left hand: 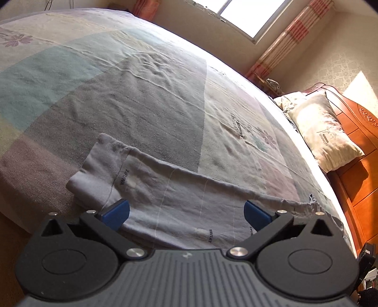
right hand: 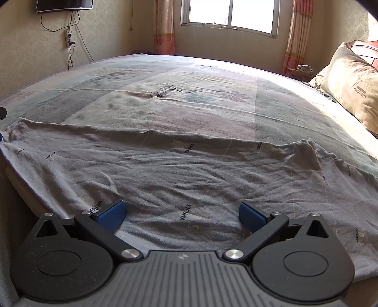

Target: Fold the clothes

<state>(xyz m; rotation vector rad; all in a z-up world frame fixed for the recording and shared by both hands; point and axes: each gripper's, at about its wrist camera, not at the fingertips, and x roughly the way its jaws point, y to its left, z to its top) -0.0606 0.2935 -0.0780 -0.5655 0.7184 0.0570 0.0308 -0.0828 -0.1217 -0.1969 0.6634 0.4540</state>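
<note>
Now my left gripper [left hand: 186, 213] and right gripper [right hand: 182, 212] hang with jaws apart over the grey garment [right hand: 189, 174], spread on the near bed [right hand: 189, 78].

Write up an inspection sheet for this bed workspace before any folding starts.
Surface: bed with a patchwork sheet, lightly wrinkled.
Job's things: grey garment spread flat along the near edge, creased, not yet folded.
Clutter: pillow at the headboard end, away from the garment.
Grippers: left gripper open over the garment; right gripper open over the garment; neither holds cloth.
Cables: cords hang below a wall screen, away from the bed.
Surroundings: window, curtains, wooden headboard.
</note>
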